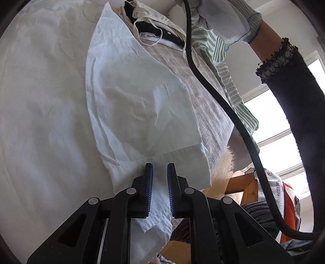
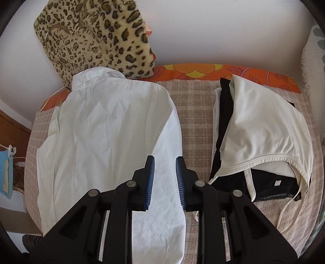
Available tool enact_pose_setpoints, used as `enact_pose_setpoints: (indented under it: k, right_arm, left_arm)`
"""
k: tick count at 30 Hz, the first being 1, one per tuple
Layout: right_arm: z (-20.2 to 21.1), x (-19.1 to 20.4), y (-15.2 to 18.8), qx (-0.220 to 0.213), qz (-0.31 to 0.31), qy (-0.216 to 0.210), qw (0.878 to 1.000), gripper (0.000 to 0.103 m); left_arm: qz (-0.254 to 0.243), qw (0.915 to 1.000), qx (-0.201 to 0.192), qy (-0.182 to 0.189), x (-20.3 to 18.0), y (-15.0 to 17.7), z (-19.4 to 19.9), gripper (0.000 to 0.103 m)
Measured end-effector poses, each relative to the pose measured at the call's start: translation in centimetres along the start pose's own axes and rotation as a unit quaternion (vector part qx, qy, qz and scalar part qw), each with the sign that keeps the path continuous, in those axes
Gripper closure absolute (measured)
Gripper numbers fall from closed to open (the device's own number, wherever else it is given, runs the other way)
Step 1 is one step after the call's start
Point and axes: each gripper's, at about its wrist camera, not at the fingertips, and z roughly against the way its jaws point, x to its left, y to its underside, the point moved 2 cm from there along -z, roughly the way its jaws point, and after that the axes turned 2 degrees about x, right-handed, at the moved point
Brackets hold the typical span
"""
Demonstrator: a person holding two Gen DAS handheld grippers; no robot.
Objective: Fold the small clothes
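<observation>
A white shirt point(image 2: 105, 126) lies flat, back up, on a beige checked blanket point(image 2: 195, 105), its collar point(image 2: 91, 78) at the far end. In the left wrist view a folded-over part of the shirt point(image 1: 138, 97) runs down to a hemmed end point(image 1: 182, 162) at the surface's edge. My left gripper point(image 1: 159, 168) hovers over that end, jaws slightly apart, nothing pinched. My right gripper point(image 2: 165, 162) stands open above the shirt's right side, and its pads grip no cloth.
A stack of folded clothes point(image 2: 262, 126), cream over black, lies right of the shirt. A leopard-print cushion point(image 2: 97, 36) leans on the wall behind. A gloved hand point(image 1: 221, 18), dark sleeve point(image 1: 294, 91) and black cable point(image 1: 213, 89) cross the left wrist view. A wooden chair point(image 1: 239, 182) stands below the edge.
</observation>
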Motion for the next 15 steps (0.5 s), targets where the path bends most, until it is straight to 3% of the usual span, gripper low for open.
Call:
enact_pose_setpoints:
  k: [8,15]
  right_arm:
    - [-3.9,0.8,-4.2,0.010,-0.005,0.014,1.000,0.080]
    - [-6.6,0.7,-5.5,0.034,-0.003,0.077,0.996,0.080]
  left_arm:
    - [0.015,0.9993,0.004,0.034,0.3,0.5,-0.2,0.091]
    - [0.011,0.9990,0.004,0.043,0.2,0.4,-0.4,0.091]
